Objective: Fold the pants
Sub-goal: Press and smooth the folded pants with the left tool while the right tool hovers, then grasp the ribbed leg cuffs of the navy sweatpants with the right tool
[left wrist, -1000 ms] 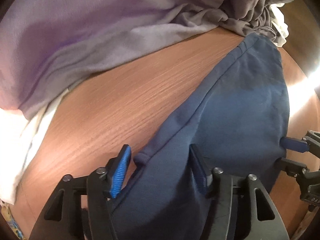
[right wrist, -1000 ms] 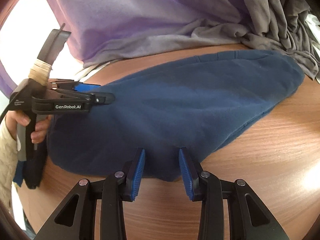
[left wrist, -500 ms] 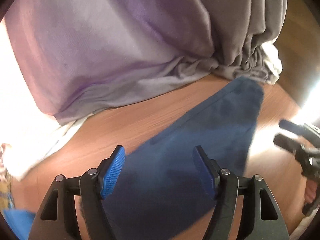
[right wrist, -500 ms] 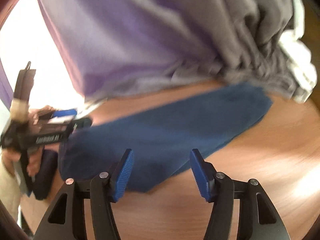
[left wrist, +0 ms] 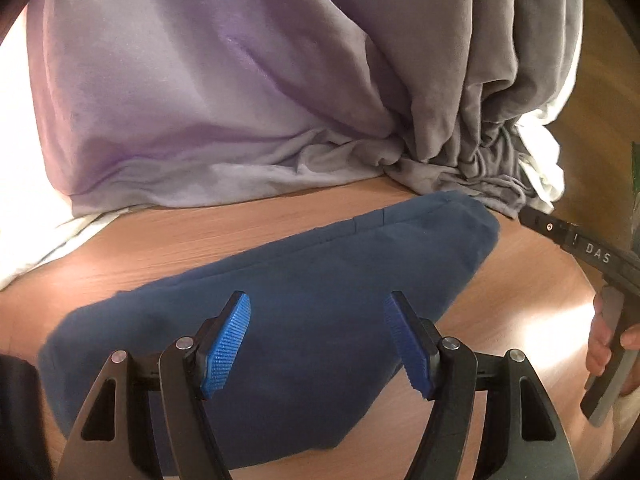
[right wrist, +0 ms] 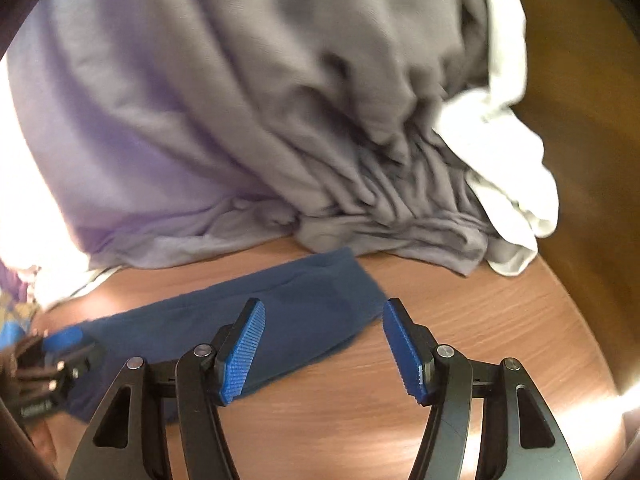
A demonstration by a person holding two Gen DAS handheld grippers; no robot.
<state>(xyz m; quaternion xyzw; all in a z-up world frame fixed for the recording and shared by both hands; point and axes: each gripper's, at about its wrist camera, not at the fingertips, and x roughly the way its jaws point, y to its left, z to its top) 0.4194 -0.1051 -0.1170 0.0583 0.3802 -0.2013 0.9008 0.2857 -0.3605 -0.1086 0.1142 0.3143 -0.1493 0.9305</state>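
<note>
**Pants folded and let go, both claws clear**

The pants (left wrist: 280, 300), dark blue, lie flat on the wood surface (left wrist: 200, 236) as a compact folded bundle with a rounded end toward the heap of cloth behind. The layers look doubled over, with a seam line running along the far edge. In the right wrist view the pants (right wrist: 280, 312) read as a long narrow strip, though blur hides the edges there. Judging by that shape, the main folds appear done; what may be left is one more fold to shorten the bundle, or some smoothing, and the pictures cannot settle which.

The left claw (left wrist: 320, 344) hangs above the bundle's near part, angled down, its blue pads spread wide with nothing between them. Its jaws have just been opening. The right claw (right wrist: 324, 352) sits above the bundle's right end and bare wood, also spread and empty; its jaws have just been opening too, with no cloth gripped. Neither touches the pants.

Each claw shows at the edge of the other's view, with fingers wrapped round the handle at the right of the left wrist view.

Behind, a lilac cloth (left wrist: 180, 100) and a grey cloth (left wrist: 500, 100) are piled up, with white cloth (right wrist: 512, 200) beside them.
</note>
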